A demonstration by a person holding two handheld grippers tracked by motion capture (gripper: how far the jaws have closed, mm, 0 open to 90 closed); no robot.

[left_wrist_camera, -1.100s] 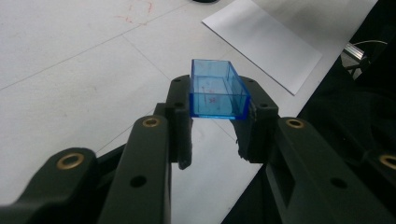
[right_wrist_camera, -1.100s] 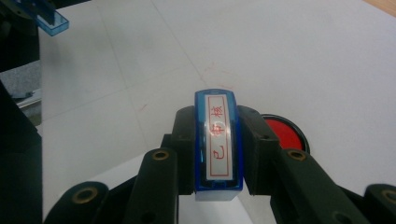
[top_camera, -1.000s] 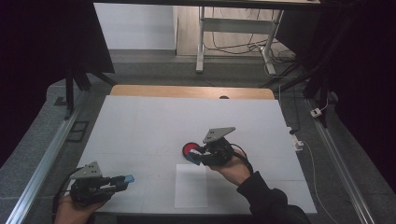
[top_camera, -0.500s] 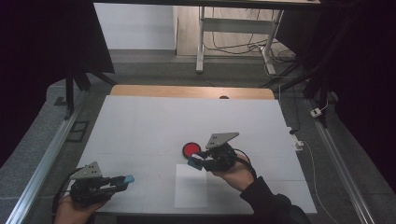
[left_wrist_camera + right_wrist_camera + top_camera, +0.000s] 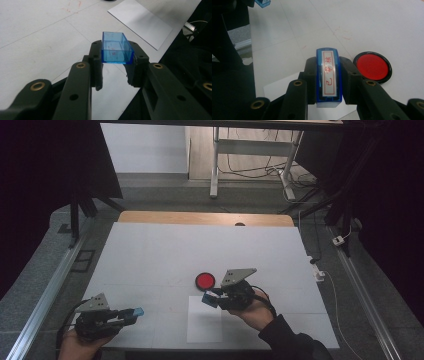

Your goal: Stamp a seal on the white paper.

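My right gripper (image 5: 209, 300) (image 5: 328, 82) is shut on a blue stamp (image 5: 328, 77) with a white label printed in red characters; in the high view the stamp (image 5: 208, 300) hangs just over the upper right part of a white paper sheet (image 5: 204, 325). A round red ink pad (image 5: 204, 280) (image 5: 372, 66) lies on the table just beyond the stamp. At the table's near left edge my left gripper (image 5: 134, 314) (image 5: 115, 62) is shut on the stamp's clear blue cap (image 5: 116, 48) (image 5: 136, 312), held level above the surface.
A white board (image 5: 200, 250) covers the table, with faint red marks (image 5: 73, 6) on it. A wooden strip (image 5: 205, 218) runs along its far edge. Metal rails (image 5: 47, 295) flank both sides, and cables and a small white box (image 5: 318, 272) lie at the right.
My right gripper has come toward me with the stamp, away from the red ink pad and over the paper's corner. My left gripper has stayed where it was.
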